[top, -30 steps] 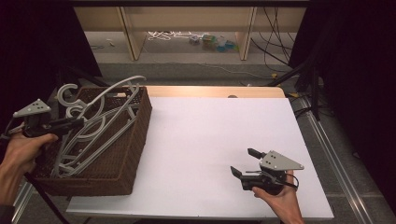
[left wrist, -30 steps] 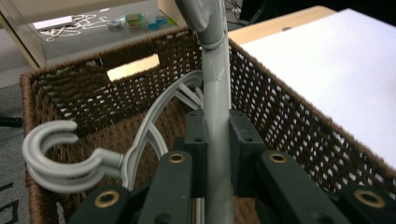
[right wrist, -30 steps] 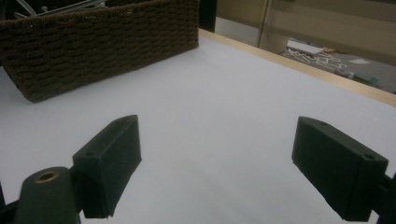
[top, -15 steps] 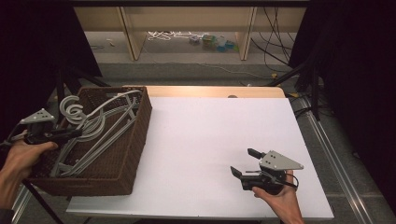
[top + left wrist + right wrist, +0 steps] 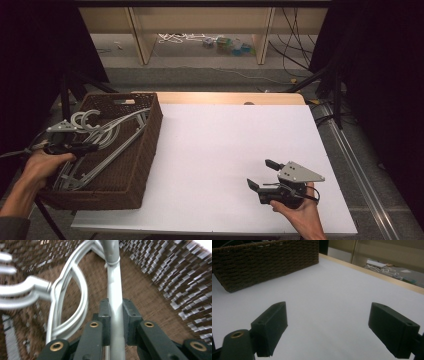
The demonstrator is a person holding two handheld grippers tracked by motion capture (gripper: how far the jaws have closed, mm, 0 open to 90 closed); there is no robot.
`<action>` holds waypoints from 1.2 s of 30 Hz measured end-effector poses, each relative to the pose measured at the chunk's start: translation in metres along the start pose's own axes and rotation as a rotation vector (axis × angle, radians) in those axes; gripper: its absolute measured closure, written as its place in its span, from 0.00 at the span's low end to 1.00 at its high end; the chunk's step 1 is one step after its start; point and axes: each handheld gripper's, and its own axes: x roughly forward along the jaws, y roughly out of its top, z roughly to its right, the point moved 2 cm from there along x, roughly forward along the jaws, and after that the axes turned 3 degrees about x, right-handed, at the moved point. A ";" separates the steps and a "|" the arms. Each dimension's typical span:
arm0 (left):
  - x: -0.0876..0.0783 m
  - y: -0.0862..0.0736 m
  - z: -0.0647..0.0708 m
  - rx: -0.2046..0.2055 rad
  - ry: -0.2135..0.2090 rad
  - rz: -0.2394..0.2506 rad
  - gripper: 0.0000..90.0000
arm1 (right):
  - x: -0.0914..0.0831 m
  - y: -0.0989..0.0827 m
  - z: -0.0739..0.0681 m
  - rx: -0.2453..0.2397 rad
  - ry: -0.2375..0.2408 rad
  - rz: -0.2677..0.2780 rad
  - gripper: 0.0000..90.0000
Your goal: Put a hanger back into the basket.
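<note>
hangers (image 5: 102, 142) lie heaped in the basket (image 5: 145, 155) at nine o'clock on the desk (image 5: 225, 150), so the left gripper (image 5: 115, 315) has its fingers clamped on one hanger's bar, low inside; right gripper (image 5: 265, 175) rests at five o'clock, fingers apart; white desk, shelves beyond, dark drapes.

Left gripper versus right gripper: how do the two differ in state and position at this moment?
The left gripper has its jaws shut on a silver hanger; the right gripper has its jaws wide open with nothing between them. The left gripper sits inside the wicker basket at the table's left edge; the right gripper sits over the bare white table near its front right. Both are black, two-jawed and hand-held.
</note>
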 end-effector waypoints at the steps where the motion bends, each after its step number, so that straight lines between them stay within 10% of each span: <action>1: 0.003 -0.002 0.000 -0.010 -0.006 0.001 0.88 | 0.000 0.000 0.000 0.003 0.002 -0.004 0.18; 21: 0.003 -0.007 -0.014 -0.166 0.167 0.019 0.64 | 0.000 0.000 0.000 0.005 0.009 -0.012 0.18; 29: -0.024 0.001 -0.007 -0.323 0.264 0.202 0.41 | 0.000 0.000 0.001 0.006 0.008 -0.013 0.18; 36: -0.044 0.010 0.015 -0.309 0.248 0.313 0.35 | 0.000 0.000 0.001 0.003 0.007 -0.007 0.18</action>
